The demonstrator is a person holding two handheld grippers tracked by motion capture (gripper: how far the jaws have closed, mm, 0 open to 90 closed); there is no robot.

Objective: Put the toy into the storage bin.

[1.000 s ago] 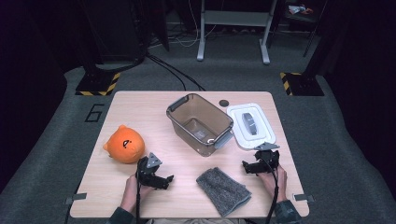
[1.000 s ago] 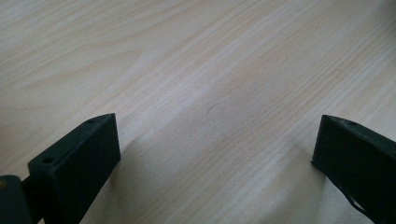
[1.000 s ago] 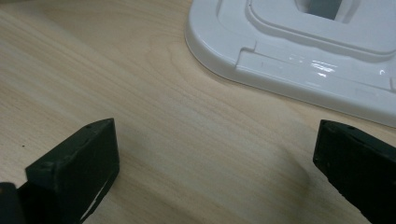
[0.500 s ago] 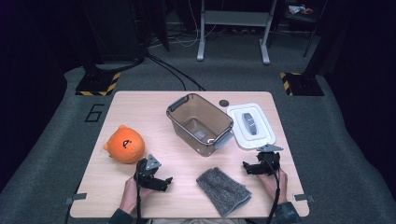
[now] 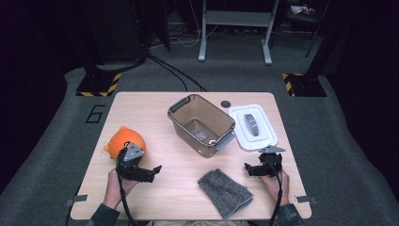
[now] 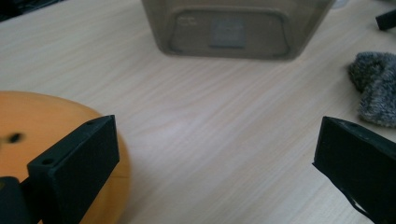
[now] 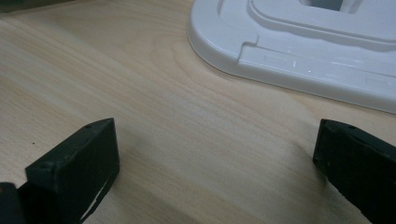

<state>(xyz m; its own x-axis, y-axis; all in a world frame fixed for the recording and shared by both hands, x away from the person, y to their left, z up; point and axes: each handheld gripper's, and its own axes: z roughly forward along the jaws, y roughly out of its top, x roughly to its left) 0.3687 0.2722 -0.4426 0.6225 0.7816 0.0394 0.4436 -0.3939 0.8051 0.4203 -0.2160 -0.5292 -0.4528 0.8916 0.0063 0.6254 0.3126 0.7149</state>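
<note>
In the high view, a light wooden table [image 5: 155, 113] is seen carrying a clear brownish plastic box [image 5: 201, 124] near its middle, with a white plastic lid [image 5: 253, 127] lying flat just to the right of it and a small dark round disc [image 5: 226, 103] beyond, near the far edge. A round orange plush toy [image 5: 121, 141] rests toward the left side, and a grey fuzzy cloth [image 5: 225, 192] lies near the front edge, between the two hands. The left claw [image 5: 149, 173] is held low just in front of the orange toy, its jaws pointed toward the cloth, and nothing is gripped. The right claw [image 5: 248, 168] is held in front of the white lid — near it, apart from the cloth — and is likewise empty.

In the left gripper view, the two black jaws are seen spread wide with bare table between them. The orange toy [image 6: 42, 140] lies behind the left-hand jaw; whether it is touched cannot be told. The plastic box [image 6: 233, 28] stands ahead, and the grey cloth [image 6: 376, 88] is seen at the right edge.

In the right gripper view, the jaws are again wide apart over bare wood, and the white lid [image 7: 299, 42] lies ahead — not touched.
</note>
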